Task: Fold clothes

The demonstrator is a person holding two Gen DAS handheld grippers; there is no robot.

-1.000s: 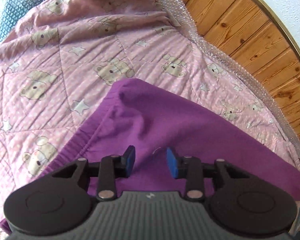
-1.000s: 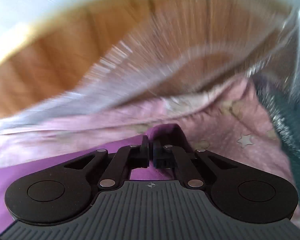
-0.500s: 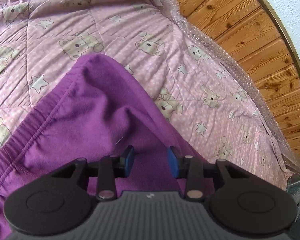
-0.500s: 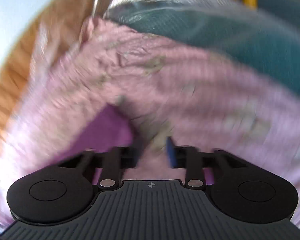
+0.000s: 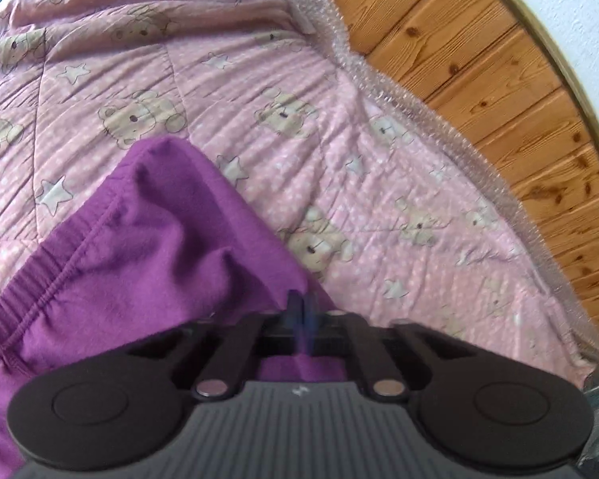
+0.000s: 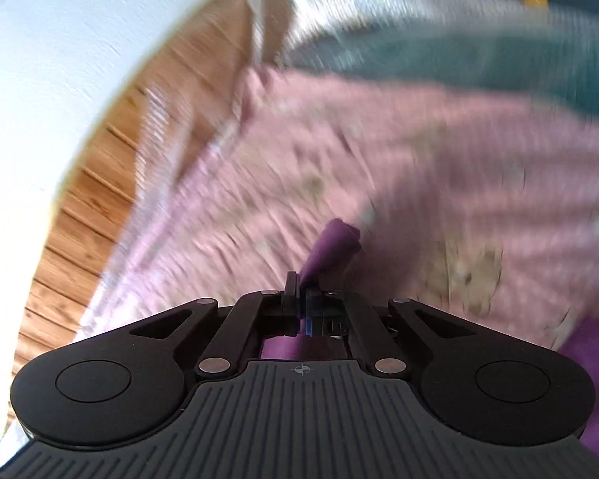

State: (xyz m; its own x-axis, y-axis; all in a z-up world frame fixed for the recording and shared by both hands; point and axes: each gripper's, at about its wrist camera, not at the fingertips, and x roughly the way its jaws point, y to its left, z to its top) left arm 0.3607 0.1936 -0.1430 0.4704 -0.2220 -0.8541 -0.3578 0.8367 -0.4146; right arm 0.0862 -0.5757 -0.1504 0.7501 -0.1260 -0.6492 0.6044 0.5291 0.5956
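A pink quilt (image 5: 339,127) printed with bears and stars covers most of the left wrist view, its surface creased in fine ridges. Along its far edge runs a strip of bubble wrap (image 5: 411,95), and beyond that a wooden plank floor (image 5: 479,72) meets a white wall (image 5: 571,8). In the right wrist view the same quilt (image 6: 439,167) is smeared by motion blur, with a dark teal fabric (image 6: 439,52) lying above it; what that fabric is cannot be told from so blurred a frame.

The purple garment (image 5: 151,247) lies on the quilt at the lower left of the left wrist view, its gathered elastic waistband (image 5: 60,279) running diagonally and its body bunched into soft folds. A further patch of it (image 6: 595,379) shows at the lower right of the right wrist view.

The left gripper (image 5: 301,311) has its fingers brought tightly together, pinching a fold of the purple garment at the edge nearest the camera. The right gripper (image 6: 301,303) is likewise clamped, and a small tuft of the purple cloth (image 6: 333,243) sticks up past its fingertips.
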